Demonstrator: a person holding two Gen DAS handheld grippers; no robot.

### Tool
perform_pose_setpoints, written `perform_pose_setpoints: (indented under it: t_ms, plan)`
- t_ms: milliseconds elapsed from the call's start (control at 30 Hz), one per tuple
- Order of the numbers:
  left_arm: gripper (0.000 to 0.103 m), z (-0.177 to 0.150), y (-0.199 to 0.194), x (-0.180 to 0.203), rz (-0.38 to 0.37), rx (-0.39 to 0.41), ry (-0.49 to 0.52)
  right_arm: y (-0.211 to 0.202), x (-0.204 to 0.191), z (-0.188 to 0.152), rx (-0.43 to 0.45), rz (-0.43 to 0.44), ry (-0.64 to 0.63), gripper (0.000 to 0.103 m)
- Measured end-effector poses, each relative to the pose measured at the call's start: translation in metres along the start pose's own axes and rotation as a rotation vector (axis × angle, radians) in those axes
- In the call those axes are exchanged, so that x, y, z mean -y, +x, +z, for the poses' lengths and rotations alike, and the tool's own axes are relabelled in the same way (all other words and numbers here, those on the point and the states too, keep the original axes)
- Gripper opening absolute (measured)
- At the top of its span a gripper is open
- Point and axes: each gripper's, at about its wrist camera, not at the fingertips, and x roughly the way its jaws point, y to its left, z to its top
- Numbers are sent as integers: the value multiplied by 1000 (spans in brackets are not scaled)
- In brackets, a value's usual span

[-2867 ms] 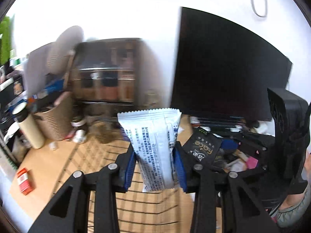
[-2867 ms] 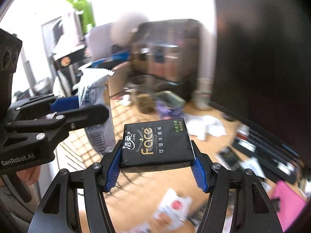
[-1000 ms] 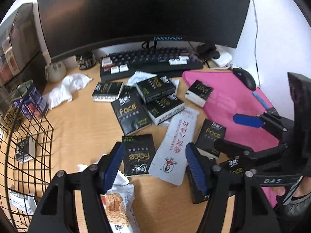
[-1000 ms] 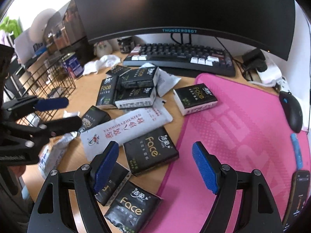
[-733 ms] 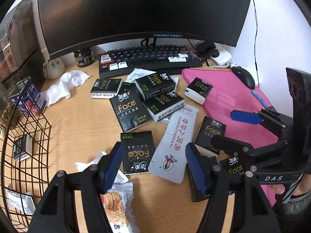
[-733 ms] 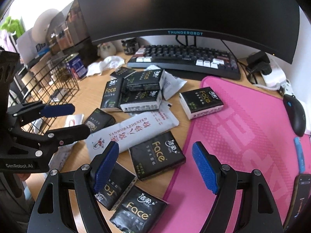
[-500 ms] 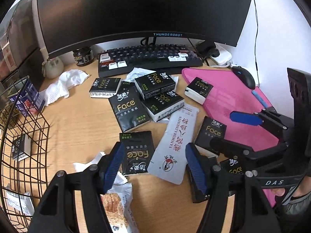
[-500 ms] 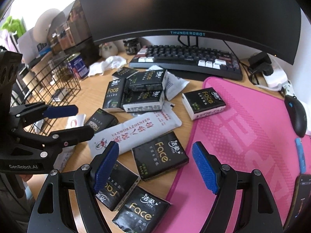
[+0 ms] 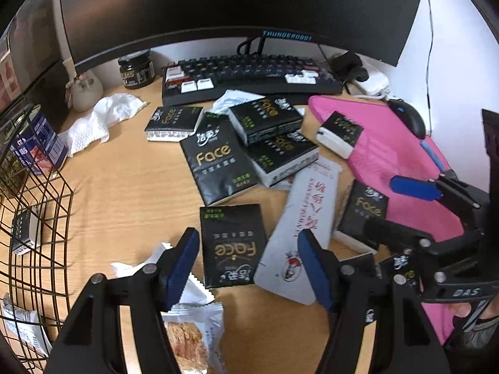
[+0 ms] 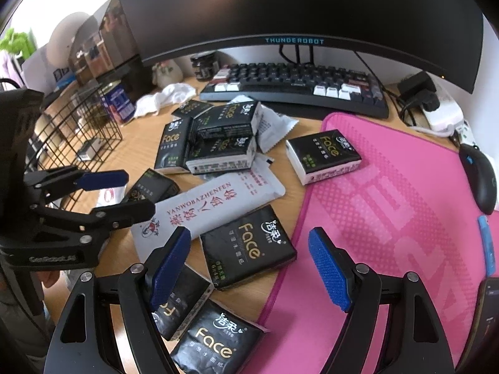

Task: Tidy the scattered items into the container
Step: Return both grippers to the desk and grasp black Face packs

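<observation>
Several black "Face" tissue packs lie scattered on the wooden desk. My left gripper [image 9: 246, 258] hangs open just above one upside-down pack [image 9: 232, 243], with a finger on either side and neither touching it. My right gripper [image 10: 249, 258] is open over another pack [image 10: 249, 249] at the pink mat's edge. A white sachet with red writing [image 9: 305, 224] [image 10: 212, 208] lies between the two. A cracker packet [image 9: 193, 336] sits under the left fingers. The black wire basket [image 9: 62, 184] [image 10: 103, 118] stands at the left and holds a few small items.
A dark keyboard [image 9: 249, 71] and a big monitor [image 10: 296, 6] close off the back. The pink mat [image 10: 405, 202] carries one pack and a mouse [image 10: 482, 180]. A crumpled white tissue [image 9: 103, 118], a dark jar [image 9: 137, 68] and a blue box [image 9: 37, 143] stand near the basket.
Earlier the left gripper held a white packet and the right a Face pack at the basket; both are now empty over the desk pile. The left gripper has sunk slightly towards its pack.
</observation>
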Motion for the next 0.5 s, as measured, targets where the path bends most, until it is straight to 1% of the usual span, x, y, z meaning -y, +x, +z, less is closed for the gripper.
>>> perform_pose_setpoints:
  t_ms: [167,233,333,433,500]
  plan:
    - [71,-1,12,-4,-7,-21,-11,3,0,-1,-1,5,3,78]
    - [71,0,13,-5,-17,-22,-19,7,0,-3,-13,7,0,78]
    - [71,0,12,-6,-10,-19,-20,13,-2,-4,-31,9,-9,78]
    - [66,1,13,-8,-24,-26,-24,18,0,-5,-38,3,-10,78]
    - [64,1,12,-7,-19,-24,-20,23,2,-6,-49,-7,-6,78]
